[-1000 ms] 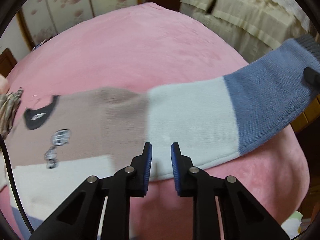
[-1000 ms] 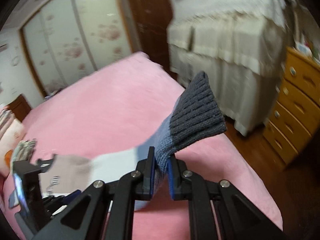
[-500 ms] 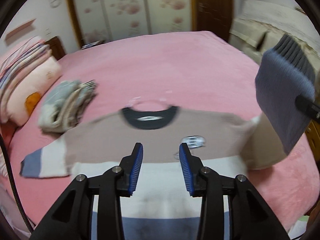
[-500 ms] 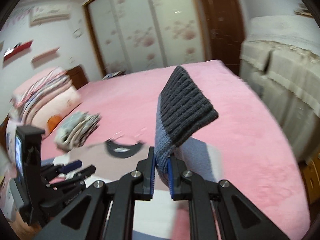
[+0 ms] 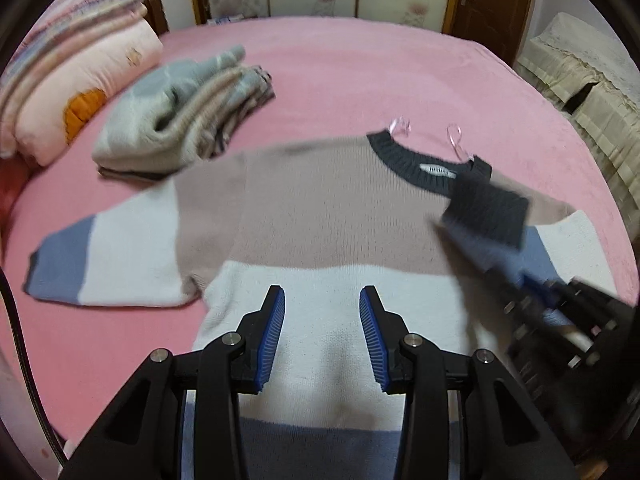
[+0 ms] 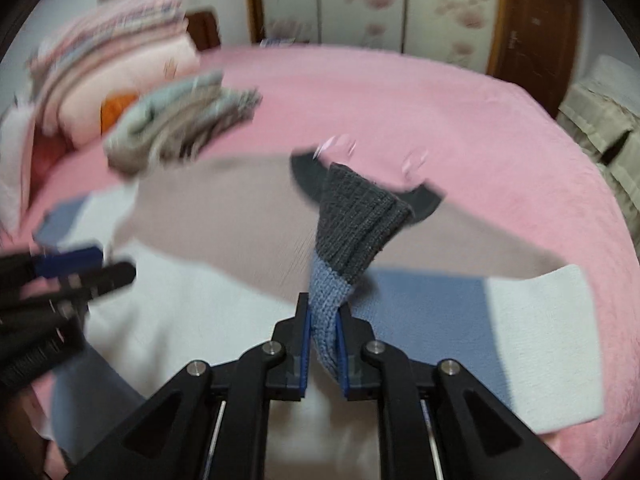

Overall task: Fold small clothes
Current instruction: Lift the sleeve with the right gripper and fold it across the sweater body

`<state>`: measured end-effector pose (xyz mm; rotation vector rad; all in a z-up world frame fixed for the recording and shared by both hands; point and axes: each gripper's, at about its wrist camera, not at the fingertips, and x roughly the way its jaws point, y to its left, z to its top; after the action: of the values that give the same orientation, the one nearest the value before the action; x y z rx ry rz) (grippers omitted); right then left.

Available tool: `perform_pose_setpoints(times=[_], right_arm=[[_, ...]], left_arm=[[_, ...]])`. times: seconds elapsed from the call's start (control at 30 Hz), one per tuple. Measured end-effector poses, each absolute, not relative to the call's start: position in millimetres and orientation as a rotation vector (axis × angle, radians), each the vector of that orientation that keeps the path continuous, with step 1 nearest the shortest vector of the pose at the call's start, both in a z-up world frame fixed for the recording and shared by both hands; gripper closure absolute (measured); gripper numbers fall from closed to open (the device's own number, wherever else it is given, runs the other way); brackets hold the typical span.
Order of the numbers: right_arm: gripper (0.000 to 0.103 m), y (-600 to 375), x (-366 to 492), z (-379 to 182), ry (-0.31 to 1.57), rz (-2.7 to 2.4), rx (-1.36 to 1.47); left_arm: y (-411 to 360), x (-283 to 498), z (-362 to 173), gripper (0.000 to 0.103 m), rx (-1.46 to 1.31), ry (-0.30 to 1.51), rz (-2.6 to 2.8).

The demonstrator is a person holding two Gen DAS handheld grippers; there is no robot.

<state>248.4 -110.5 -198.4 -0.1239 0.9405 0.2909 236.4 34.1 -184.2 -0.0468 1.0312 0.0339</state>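
Note:
A small knit sweater in tan, white and blue bands lies flat on the pink bed, its dark collar at the far side. My left gripper hovers open over the white band with nothing between its fingers. My right gripper is shut on the right sleeve, pads pressing the blue knit though the jaws are easing open. The sleeve's dark cuff stands up over the chest, below the collar. The other sleeve lies spread out to the left. From the left wrist view, the right gripper is blurred.
A pile of folded clothes sits on the bed beyond the sweater's left shoulder. Stacked pillows lie at the far left. A beige-covered bed stands to the right, with a wardrobe and a brown door behind.
My right gripper has carried the sleeve from the bed's right edge inward over the sweater's chest. The left gripper let go of the sweater's edge, widened its jaws and moved over the body.

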Motion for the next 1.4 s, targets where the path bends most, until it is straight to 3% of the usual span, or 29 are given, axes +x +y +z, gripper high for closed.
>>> perform_pose_setpoints(times=[0.1,0.17,0.23,0.47,0.73,0.97,1.1,1.4], right_arm=[[0.083,-108.1,238.9,-208.1,0.957,0.319,-0.135],[0.066,-108.3,229.7,-207.5,0.965,0.346,-0.129],[0.062,-114.3,217.3,-197.5,0.94,0.342,-0.144],[0.061,-151.9,179.1,-165.3,0.881,0.272,-0.137],[0.061,-216.6,154.2,-166.1,0.9,0.128,-0.051],[0.061,-246.3,153.8,-177.5,0.916,0.068,0.022],[0.061,-262.7,155.8,-185.9,0.932,0.038,0.057],[0.061,-309.0,169.0,-194.8,0.939,-0.089,0.094]], left_arm=[[29.1,243.4,-194.8,0.064,-0.052,1.058,-0.028],[24.4,245.8,-195.9,0.055,-0.052,1.058,-0.057],[19.2,247.8,-194.7,0.049,-0.064,1.046,-0.09],[6.5,254.0,-197.9,0.048,-0.116,1.066,-0.191],[1.8,249.1,-224.7,0.05,-0.31,1.15,-0.283],[-9.4,263.3,-242.5,0.073,-0.403,1.152,-0.278],[-15.7,275.6,-244.0,0.094,-0.398,1.149,-0.237],[-4.2,284.1,-175.9,0.095,-0.24,0.911,-0.151]])
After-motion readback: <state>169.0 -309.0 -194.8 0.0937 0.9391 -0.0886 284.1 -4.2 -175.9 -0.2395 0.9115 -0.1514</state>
